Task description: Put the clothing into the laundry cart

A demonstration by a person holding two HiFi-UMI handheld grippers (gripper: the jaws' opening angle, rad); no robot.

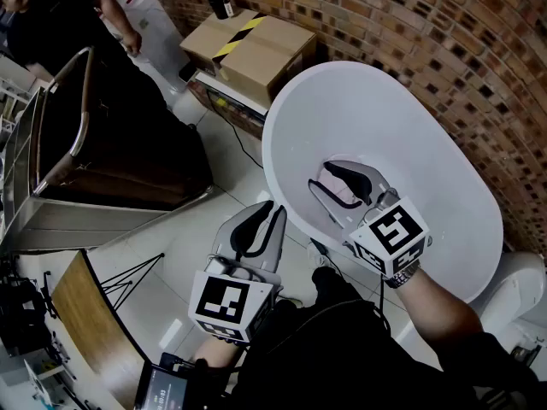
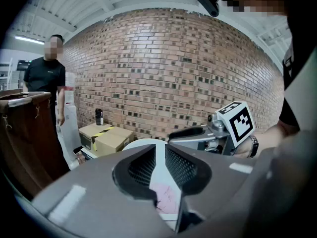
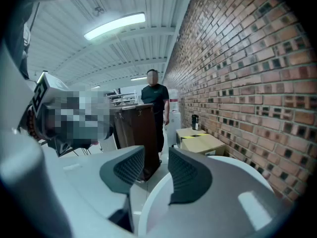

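Observation:
No clothing shows in any view. The laundry cart [image 1: 79, 125], dark brown with a metal rim, stands at the left; it also appears as the cart [image 2: 22, 133] and the cart [image 3: 134, 128]. My left gripper [image 1: 267, 209] hangs over the floor beside the white oval table [image 1: 393, 118], open by a narrow gap with nothing between the pads. My right gripper [image 1: 321, 176] is over the table's near part, also open and empty. The same narrow, empty gaps show at the left gripper [image 2: 159, 157] and the right gripper [image 3: 156, 165].
A person [image 1: 51, 15] stands behind the cart. A cardboard box [image 1: 248, 49] with yellow-black tape and a black bottle [image 1: 220, 0] sit by the brick wall [image 1: 444, 41]. A wooden panel [image 1: 85, 323] and cables lie near my feet.

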